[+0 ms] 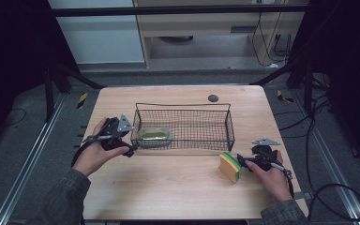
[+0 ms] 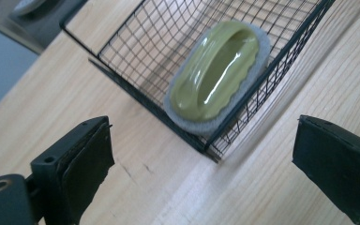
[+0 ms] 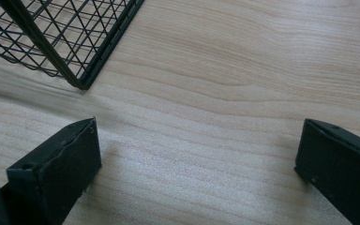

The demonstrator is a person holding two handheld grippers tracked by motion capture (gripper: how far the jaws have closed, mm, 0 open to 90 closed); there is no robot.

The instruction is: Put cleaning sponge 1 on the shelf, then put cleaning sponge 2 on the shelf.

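A black wire basket (image 1: 183,106) stands mid-table. In its left end lies an olive-green oval scrubber (image 1: 154,135) on a grey pad. My left gripper (image 1: 129,138) is open just outside that end. In the left gripper view its jaws (image 2: 204,136) are spread wide, facing the basket's corner (image 2: 136,99) and the scrubber (image 2: 215,70) behind the mesh. A yellow and green sponge (image 1: 228,167) stands on edge near the front right. My right gripper (image 1: 243,162) is open beside it, to its right. In the right gripper view its jaws (image 3: 200,136) are wide apart over bare wood, with a basket corner (image 3: 56,61) ahead at the left.
The wooden table (image 1: 168,192) has bare room in front of the basket. A small dark round disc (image 1: 213,98) sits at the far edge. Cables (image 1: 337,197) trail on the floor at the right, and metal rails run along both sides.
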